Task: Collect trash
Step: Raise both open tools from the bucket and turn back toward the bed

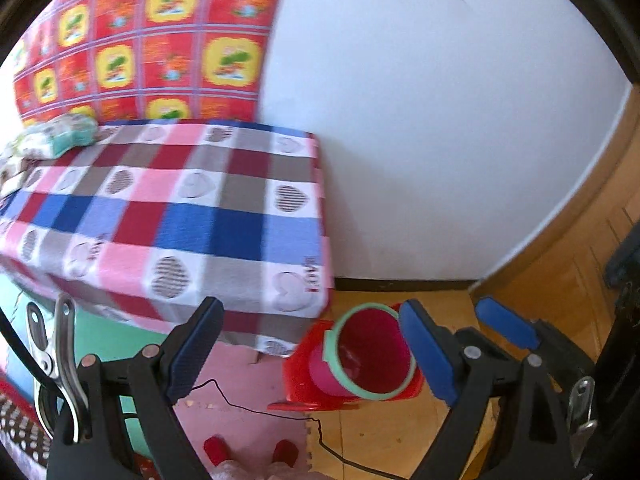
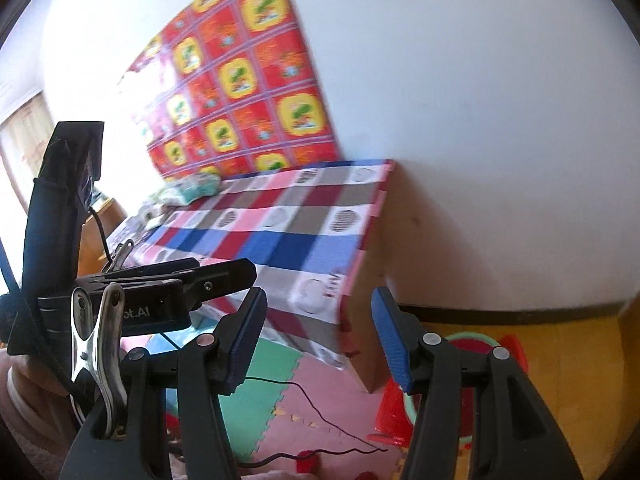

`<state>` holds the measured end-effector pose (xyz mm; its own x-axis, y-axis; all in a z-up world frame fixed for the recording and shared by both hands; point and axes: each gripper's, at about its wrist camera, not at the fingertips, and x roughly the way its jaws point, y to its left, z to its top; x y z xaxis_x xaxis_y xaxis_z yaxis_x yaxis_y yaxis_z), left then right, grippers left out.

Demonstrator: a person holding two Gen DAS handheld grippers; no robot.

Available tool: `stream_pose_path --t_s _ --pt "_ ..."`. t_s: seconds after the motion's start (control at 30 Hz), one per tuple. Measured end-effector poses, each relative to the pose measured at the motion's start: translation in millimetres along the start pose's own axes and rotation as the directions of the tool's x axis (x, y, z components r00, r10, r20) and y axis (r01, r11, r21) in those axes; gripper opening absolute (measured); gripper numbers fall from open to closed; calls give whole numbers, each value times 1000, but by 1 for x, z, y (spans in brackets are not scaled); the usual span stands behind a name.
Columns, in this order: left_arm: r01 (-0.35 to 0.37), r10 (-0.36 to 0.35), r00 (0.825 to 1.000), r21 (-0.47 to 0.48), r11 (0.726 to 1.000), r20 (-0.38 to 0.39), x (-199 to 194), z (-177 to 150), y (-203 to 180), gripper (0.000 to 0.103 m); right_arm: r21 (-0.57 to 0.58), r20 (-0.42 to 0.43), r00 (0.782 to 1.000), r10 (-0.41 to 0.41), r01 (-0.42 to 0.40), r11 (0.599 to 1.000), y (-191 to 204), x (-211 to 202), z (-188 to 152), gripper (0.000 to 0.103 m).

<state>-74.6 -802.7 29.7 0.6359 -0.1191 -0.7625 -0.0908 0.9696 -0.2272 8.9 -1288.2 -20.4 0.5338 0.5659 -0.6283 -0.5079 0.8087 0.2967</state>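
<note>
We hold left gripper (image 1: 312, 354) spread, empty | right gripper (image 2: 320, 338) spread, empty | pink bin (image 1: 366, 360) lower centre, on red stool (image 1: 298, 376), beside checked table (image 1: 192, 216).

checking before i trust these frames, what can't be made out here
- Bin contents: left wrist view shows only part of the inside; in the right wrist view the right gripper finger covers it.
- Items at the far end of the checked tablecloth: blurred and small in both views.
- Specks on the foam mat: too small to identify.
</note>
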Motion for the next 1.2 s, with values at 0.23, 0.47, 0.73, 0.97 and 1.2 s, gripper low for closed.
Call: stream_pose_path --t_s 0.23,0.47,0.73,0.97,1.2 --pt "-82 85 996 -87 993 30 -32 6 60 92 -47 -26 996 84 -85 995 48 24 12 56" --pt "-141 148 987 -107 984 61 -68 16 120 92 -76 -35 991 130 -133 988 107 51 22 56" --pt "-152 161 984 -123 981 69 -94 25 198 92 -81 -29 989 145 -147 986 179 84 39 56" --pt "-199 213 974 -156 968 81 -112 27 273 92 -97 -41 988 146 -149 984 241 120 45 56" --pt "-250 269 959 -187 950 84 -127 33 332 92 -136 -65 983 173 -180 974 301 154 55 56"
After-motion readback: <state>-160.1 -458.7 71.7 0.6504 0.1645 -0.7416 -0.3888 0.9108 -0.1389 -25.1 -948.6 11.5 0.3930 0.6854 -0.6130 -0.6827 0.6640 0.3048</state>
